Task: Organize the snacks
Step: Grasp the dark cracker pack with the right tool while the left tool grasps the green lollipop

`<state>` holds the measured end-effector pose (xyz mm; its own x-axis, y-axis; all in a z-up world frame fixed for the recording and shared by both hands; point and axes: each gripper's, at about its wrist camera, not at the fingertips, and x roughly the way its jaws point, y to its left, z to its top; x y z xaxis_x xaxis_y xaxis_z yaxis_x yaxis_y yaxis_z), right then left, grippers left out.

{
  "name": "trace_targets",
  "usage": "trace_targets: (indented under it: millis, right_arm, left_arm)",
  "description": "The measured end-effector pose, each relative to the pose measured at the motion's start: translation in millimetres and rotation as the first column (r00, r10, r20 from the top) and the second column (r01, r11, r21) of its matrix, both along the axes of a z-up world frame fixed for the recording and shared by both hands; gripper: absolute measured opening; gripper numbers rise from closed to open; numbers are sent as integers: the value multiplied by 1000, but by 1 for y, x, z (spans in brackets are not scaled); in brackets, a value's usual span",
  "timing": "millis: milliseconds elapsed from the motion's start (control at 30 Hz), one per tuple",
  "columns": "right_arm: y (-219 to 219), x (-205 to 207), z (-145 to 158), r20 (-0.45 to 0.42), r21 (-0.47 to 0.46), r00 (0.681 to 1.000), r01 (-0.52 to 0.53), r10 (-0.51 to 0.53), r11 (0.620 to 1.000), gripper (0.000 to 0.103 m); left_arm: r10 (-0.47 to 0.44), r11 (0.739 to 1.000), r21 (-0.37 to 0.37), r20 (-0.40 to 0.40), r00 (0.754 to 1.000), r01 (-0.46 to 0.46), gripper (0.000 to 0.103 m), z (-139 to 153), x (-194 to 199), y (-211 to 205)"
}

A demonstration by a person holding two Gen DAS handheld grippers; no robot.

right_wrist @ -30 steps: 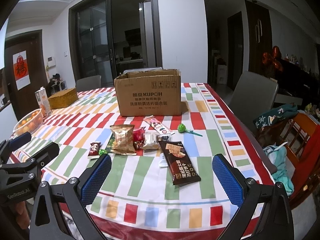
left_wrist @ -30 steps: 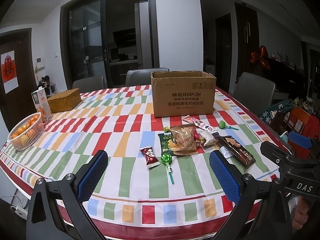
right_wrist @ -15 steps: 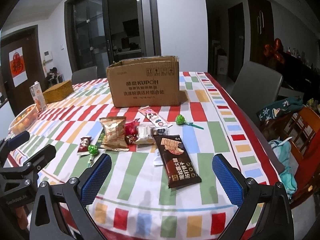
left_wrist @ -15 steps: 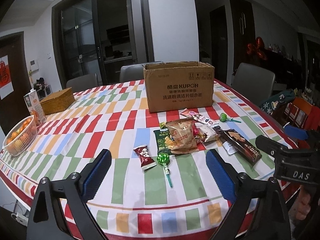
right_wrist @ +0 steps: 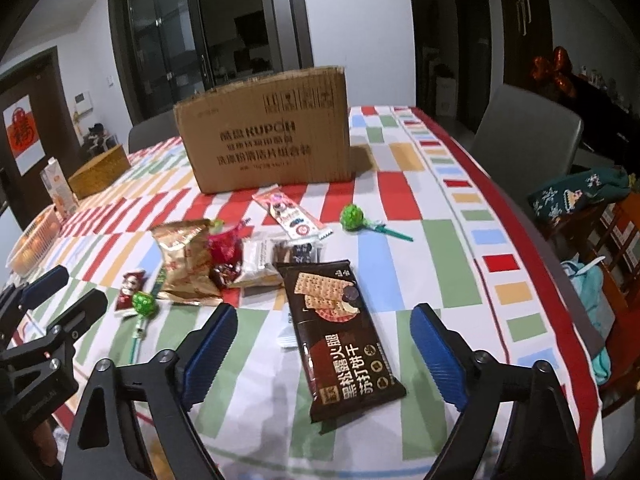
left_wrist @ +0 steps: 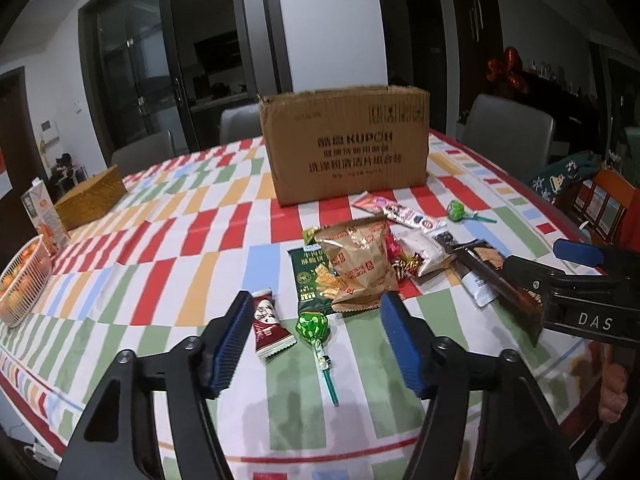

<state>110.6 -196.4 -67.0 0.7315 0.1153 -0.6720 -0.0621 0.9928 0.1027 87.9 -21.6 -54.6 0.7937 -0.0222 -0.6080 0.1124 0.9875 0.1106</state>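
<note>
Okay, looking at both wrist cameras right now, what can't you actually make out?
- Inside of the cardboard box: both views, hidden by its front wall.
- Snacks under the gold bag: overlapped in the pile.
- White packet: right view, mostly under the cracker pack.

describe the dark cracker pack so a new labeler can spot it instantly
Start at the cardboard box on the striped tablecloth; the snack pile lies in front of it. The dark cracker pack is the pile's nearest item, lying flat between the right gripper jaws. It is the only long dark-brown wrapper, showing square crackers and large pale Chinese lettering.
</note>
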Motion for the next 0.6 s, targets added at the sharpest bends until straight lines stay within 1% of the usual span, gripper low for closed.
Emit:
trace_targets:
  millis: [100,233,400,600]
  right_arm:
    - [0,9,-8,-27,0,1000,-3,3,1000,83]
    - [1,21,-16,-55,4,998,-5,5,1000,82]
    - [0,33,-24,-79,16,997,2,-1,1000,78]
    - [-2,42,-33,-109,16,994,3,-1,1000,71]
  left_arm:
    - [3,1000,-5,-28,1000,-4,59,-9,10,1]
    - [3,1000,-16,-68,998,-4,52,-20,23,3]
    - [0,999,-33,-113,994,-4,48,-31,35,5]
    - [10,999,-30,-141,990,-14,41,-40,44,5]
